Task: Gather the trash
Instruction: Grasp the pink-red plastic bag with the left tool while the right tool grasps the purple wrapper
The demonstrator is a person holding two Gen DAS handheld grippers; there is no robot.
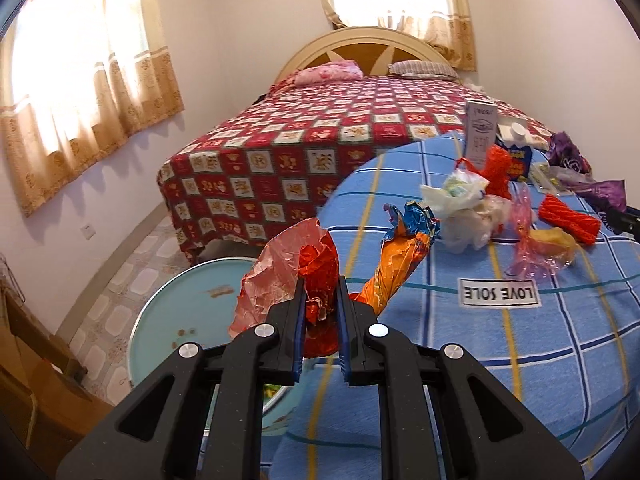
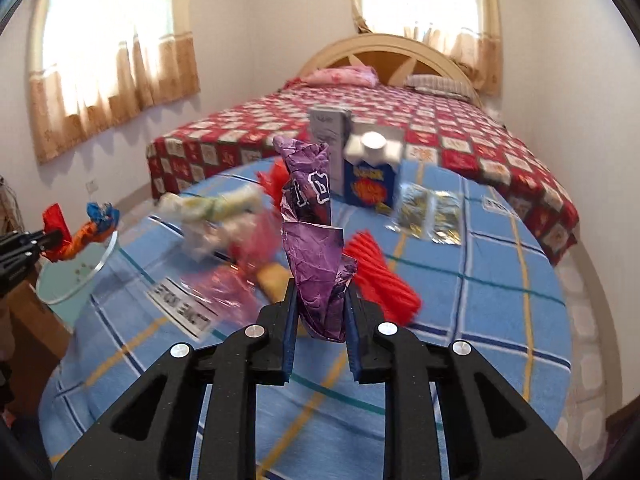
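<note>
My left gripper (image 1: 320,294) is shut on a crumpled red wrapper (image 1: 316,260), and a twisted orange and blue wrapper (image 1: 400,256) sticks out beside its right finger. It hangs past the table's left edge, above a light blue bin (image 1: 188,320). My right gripper (image 2: 322,292) is shut on a crumpled purple wrapper (image 2: 312,236) that stands up between the pads, over the blue checked tablecloth (image 2: 480,280). In the right wrist view the left gripper (image 2: 46,240) shows at far left with its wrappers above the bin (image 2: 68,284).
Still on the table lie a white plastic bag (image 1: 456,196), pink film (image 1: 528,240), a red ribbed piece (image 1: 568,220), a blue carton (image 2: 372,184), a grey box (image 2: 328,132) and clear packets (image 2: 428,216). A bed (image 1: 320,140) stands behind it.
</note>
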